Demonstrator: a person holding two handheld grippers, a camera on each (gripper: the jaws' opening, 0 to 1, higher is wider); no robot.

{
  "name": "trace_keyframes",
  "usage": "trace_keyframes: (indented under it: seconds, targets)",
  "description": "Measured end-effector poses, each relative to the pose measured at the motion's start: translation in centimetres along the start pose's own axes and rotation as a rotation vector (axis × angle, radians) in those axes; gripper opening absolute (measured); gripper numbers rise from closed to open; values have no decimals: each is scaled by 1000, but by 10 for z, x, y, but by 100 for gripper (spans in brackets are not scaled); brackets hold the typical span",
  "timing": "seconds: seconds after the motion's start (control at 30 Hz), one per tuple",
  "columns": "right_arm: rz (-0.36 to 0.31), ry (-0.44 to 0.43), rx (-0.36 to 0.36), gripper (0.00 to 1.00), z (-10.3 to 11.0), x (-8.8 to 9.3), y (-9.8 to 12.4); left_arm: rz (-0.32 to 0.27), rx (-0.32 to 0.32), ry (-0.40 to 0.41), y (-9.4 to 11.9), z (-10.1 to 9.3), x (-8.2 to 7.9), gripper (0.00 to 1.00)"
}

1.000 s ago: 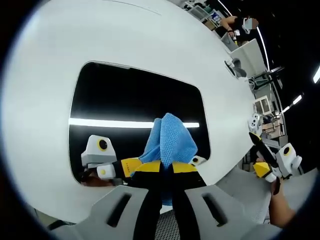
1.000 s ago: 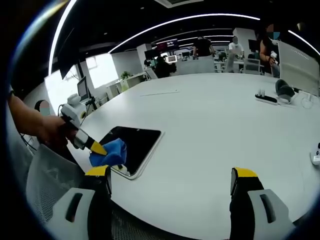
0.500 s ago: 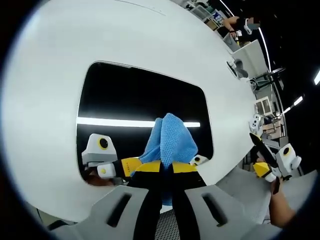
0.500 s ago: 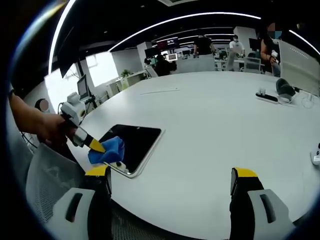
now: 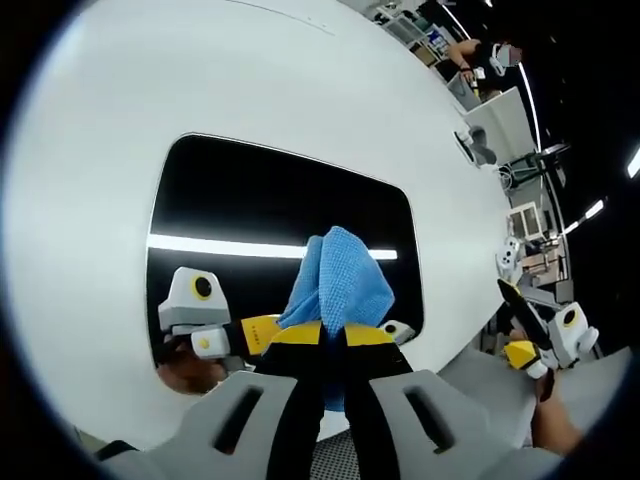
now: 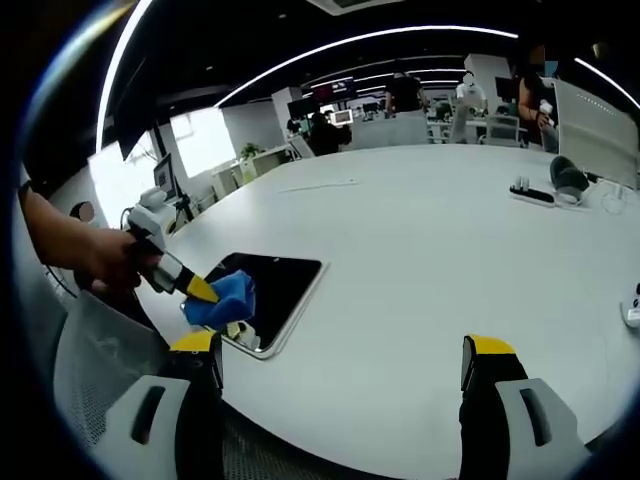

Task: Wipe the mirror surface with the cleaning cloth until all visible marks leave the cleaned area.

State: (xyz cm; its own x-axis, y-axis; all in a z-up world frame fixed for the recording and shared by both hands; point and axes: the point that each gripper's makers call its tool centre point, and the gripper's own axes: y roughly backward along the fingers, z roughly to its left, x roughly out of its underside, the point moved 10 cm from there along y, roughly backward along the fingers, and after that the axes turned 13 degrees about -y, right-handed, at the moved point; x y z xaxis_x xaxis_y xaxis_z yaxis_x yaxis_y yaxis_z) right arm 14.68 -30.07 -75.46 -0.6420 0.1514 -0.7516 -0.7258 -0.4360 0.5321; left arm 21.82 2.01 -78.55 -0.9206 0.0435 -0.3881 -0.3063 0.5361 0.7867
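Observation:
The mirror (image 5: 270, 205) is a dark rounded rectangle lying flat on the white table (image 5: 200, 80), and a bright light strip is reflected in it. My left gripper (image 5: 335, 334) is shut on a blue cleaning cloth (image 5: 342, 280), which is pressed on the mirror's near end. The gripper's reflection (image 5: 192, 312) shows in the glass. In the right gripper view a hand holds the left gripper (image 6: 203, 291) with the cloth (image 6: 226, 297) on the mirror (image 6: 285, 280). My right gripper (image 6: 342, 346) hangs open over the table's near edge, apart from the mirror, and shows as the right gripper (image 5: 522, 330) at the table's side.
A headset (image 6: 566, 178) and a small strip of items (image 6: 530, 195) lie at the table's far right, and a small white object (image 6: 631, 310) sits at the right edge. A mesh chair back (image 6: 90, 370) stands by the near left. People are at desks far behind.
The left gripper and cloth have slid a little across the mirror's near end. The right gripper has stayed open and almost still.

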Motion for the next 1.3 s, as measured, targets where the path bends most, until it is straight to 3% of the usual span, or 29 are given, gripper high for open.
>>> trace_keyframes:
  seconds: [0.27, 0.4, 0.7, 0.97, 1.07, 1.13, 1.3]
  targets:
    - [4, -9, -1, 99, 1, 0, 0, -24, -1, 22, -8, 4, -21, 3]
    - [-33, -38, -25, 99, 2, -3, 3, -33, -2, 30, -11, 6, -32, 3]
    - [-42, 50, -46, 99, 6, -4, 1, -57, -5, 44, -19, 14, -54, 3]
    - [-28, 67, -53, 99, 7, -3, 0, -72, -18, 49, -24, 18, -70, 3]
    - [34, 164, -55, 99, 11, 0, -2, -76, -29, 43, -25, 19, -75, 3]
    - [38, 184, -54, 99, 14, 0, -3, -78, -37, 35, -25, 20, -77, 3]
    - [31, 164, -52, 99, 12, -1, -2, -82, -78, -13, -26, 18, -82, 3]
